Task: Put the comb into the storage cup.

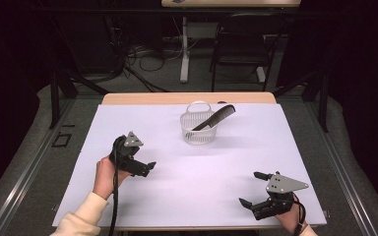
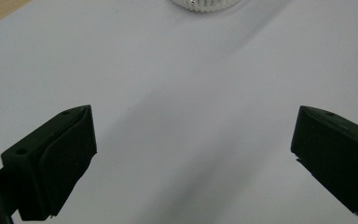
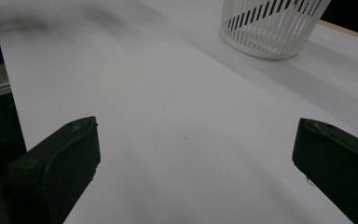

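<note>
a black comb [image 1: 217, 117] leaned in the white basket [image 1: 198, 129] mid-surface, nothing obstructing; left tongs [image 1: 148, 167] and right tongs [image 1: 251, 188] rested apart, both released.

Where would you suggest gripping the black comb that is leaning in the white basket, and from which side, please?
I would take the black comb by its upper end, which juts past the rim of the white basket toward the far right. Coming from above on that side seems best: that end is free, while the lower end sits inside the basket walls. Both grippers are open and empty.

Comb [image 1: 215, 118] in basket [image 1: 198, 133], mid-table [image 1: 187, 187], beyond both claws.
</note>
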`<state>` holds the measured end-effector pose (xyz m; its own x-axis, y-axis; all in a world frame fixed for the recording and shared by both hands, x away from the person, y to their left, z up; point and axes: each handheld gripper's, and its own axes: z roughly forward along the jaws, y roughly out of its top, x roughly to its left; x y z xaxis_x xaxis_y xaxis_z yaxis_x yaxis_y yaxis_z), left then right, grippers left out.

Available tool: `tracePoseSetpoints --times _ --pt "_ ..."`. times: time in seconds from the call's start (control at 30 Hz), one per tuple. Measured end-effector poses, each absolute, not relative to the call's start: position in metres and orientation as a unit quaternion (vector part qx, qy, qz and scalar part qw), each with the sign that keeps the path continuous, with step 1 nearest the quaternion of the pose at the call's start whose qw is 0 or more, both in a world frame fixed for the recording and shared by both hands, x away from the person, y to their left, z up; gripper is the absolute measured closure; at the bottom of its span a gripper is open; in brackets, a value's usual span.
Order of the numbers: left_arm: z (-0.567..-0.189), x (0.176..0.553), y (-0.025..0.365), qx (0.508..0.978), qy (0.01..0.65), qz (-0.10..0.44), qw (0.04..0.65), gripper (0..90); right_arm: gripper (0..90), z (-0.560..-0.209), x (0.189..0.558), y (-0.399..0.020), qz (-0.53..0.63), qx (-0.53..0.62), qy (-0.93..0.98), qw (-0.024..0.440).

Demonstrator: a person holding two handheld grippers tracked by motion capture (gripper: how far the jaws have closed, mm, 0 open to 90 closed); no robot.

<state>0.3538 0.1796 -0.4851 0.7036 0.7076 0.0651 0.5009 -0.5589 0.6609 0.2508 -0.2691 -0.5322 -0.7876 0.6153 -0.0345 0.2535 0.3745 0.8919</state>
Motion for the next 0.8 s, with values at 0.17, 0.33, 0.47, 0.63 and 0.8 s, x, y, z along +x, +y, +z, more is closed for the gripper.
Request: tracePoseSetpoints --times 0.17,0.33,0.47,0.63,0.8 --pt "-0.488 0.346 0.184 0.868 0.351 0.166 0.31 0.0 0.5 -0.532 0.251 -0.269 0.49 0.27 0.808 0.185" --pt "-0.489 0.339 0.187 0.867 0.353 0.165 0.31 0.0 0.4 -0.532 0.251 -0.269 0.49 0.27 0.808 0.185" --pt "-0.489 0.334 0.189 0.868 0.352 0.165 0.31 0.0 0.4 -0.533 0.251 -0.269 0.49 0.269 0.809 0.184" --pt "-0.49 0.327 0.19 0.866 0.353 0.167 0.313 0.0 0.4 -0.533 0.251 -0.269 0.49 0.269 0.809 0.183" --pt "-0.492 0.32 0.192 0.864 0.354 0.166 0.318 0.0 0.4 -0.533 0.251 -0.269 0.49 0.269 0.809 0.183"
